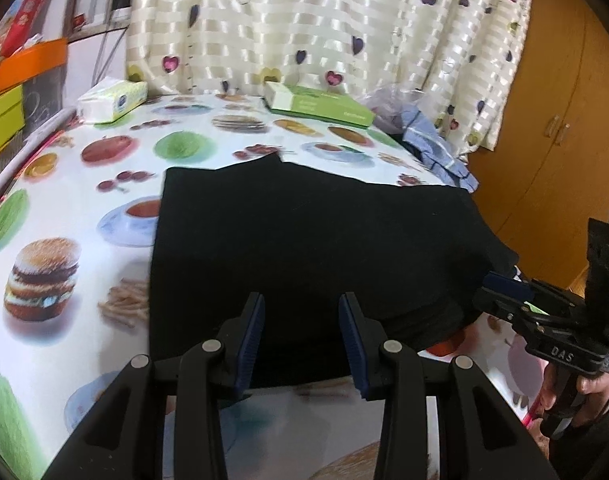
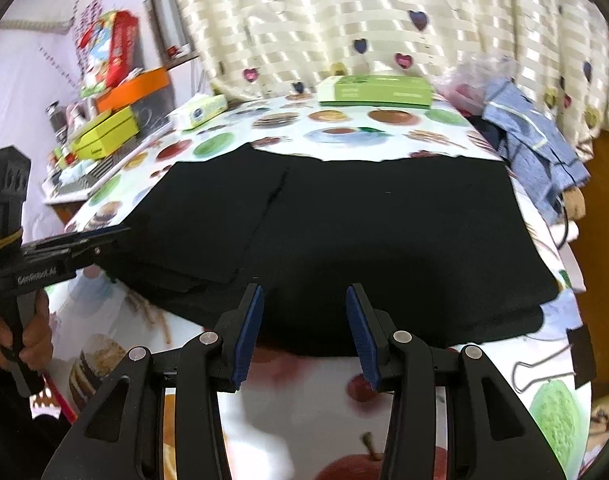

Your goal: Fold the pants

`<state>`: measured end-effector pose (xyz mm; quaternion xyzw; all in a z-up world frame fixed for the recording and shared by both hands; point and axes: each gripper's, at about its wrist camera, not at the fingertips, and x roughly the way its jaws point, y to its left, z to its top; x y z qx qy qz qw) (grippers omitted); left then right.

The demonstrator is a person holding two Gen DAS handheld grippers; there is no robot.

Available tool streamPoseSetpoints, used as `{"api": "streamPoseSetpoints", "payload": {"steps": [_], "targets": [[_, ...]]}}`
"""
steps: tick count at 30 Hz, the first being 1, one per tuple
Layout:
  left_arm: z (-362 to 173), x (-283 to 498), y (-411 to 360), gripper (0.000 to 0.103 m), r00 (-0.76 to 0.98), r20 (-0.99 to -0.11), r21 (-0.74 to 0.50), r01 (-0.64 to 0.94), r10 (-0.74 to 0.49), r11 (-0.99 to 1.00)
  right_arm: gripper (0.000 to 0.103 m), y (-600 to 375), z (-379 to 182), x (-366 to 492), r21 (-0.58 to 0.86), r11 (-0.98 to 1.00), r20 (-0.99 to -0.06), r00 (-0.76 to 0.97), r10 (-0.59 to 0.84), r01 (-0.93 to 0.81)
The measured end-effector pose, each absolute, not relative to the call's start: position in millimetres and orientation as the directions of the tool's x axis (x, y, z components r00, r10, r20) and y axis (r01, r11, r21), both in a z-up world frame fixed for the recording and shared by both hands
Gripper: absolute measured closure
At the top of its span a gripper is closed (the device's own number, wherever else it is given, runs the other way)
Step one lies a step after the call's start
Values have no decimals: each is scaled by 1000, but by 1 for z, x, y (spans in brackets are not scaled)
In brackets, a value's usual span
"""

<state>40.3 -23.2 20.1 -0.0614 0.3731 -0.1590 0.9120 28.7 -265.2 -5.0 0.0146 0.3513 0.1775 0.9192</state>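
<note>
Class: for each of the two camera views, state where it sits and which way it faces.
Left wrist: sits on the left gripper, faces across the black pants toward the curtain; right gripper at right.
Right wrist: sits on the right gripper, same heading; left gripper at left.
Shared: pants, green box, tissue pack.

Home: heart-print curtain (image 1: pixel 304 20), food-print tablecloth (image 1: pixel 64 208)

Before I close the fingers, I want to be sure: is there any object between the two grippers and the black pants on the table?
Nothing visible. The left gripper and right gripper are both open at the near edge of the black pants. The tissue pack, green box and blue garment lie beyond the pants.
</note>
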Motion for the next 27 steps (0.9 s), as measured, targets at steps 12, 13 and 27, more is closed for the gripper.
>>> {"api": "streamPoseSetpoints", "payload": {"steps": [12, 13, 27], "targets": [[15, 42, -55, 62, 658, -681, -169, 287, -322, 943, 55, -280, -1, 31, 150, 950, -642, 703, 305, -275], [15, 41, -56, 62, 662, -680, -163, 284, -316, 945, 55, -278, -1, 32, 146, 950, -645, 701, 304, -277], [4, 38, -67, 61, 653, -700, -113, 299, -289, 948, 55, -274, -13, 39, 116, 958, -686, 677, 268, -262]]}}
